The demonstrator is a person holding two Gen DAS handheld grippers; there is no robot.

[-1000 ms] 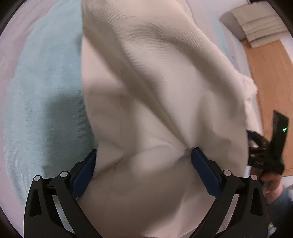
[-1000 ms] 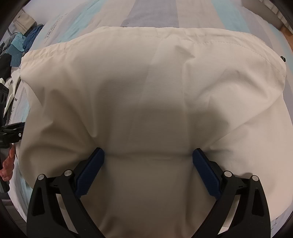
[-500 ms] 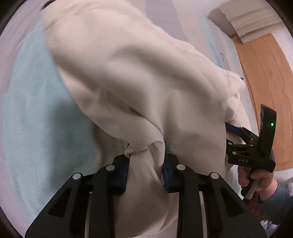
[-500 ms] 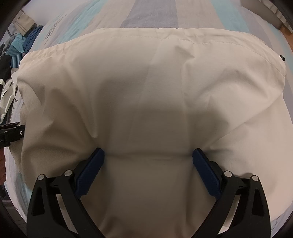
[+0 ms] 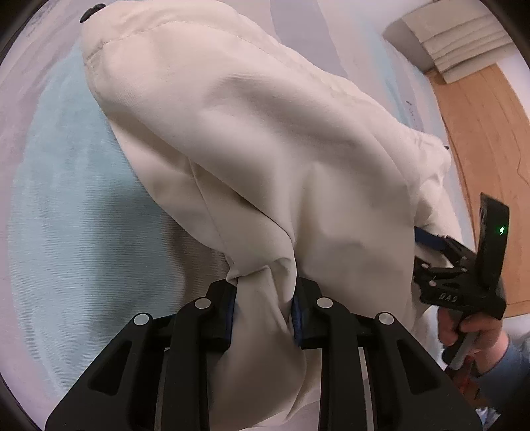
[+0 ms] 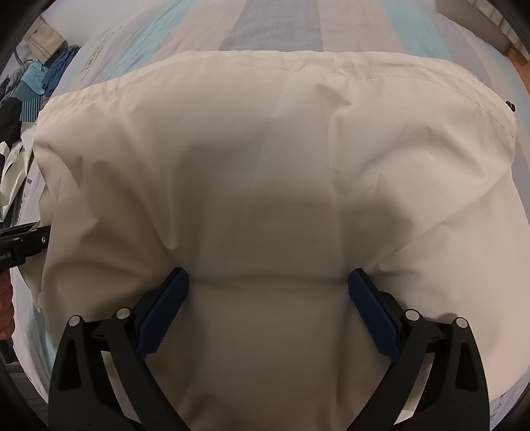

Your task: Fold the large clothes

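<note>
Left wrist view has the pale blue bed cover point(image 5: 76, 238) on the left, then the left hand-held gripper point(image 5: 265, 295) clenched on a bunched fold of the cream garment point(image 5: 265, 132), and off to the right the other hand-held gripper with a green light, gripped by a person's hand point(image 5: 470, 331) against the garment's edge, wooden floor point(image 5: 480, 132) behind it. Right wrist view starts with a heap of blue clothes point(image 6: 43, 79) far left, then the same cream garment point(image 6: 265, 165) spread on the striped bed point(image 6: 265, 26), with the right hand-held gripper point(image 6: 268, 281) released, blue pads wide apart and resting down on the fabric.
</note>
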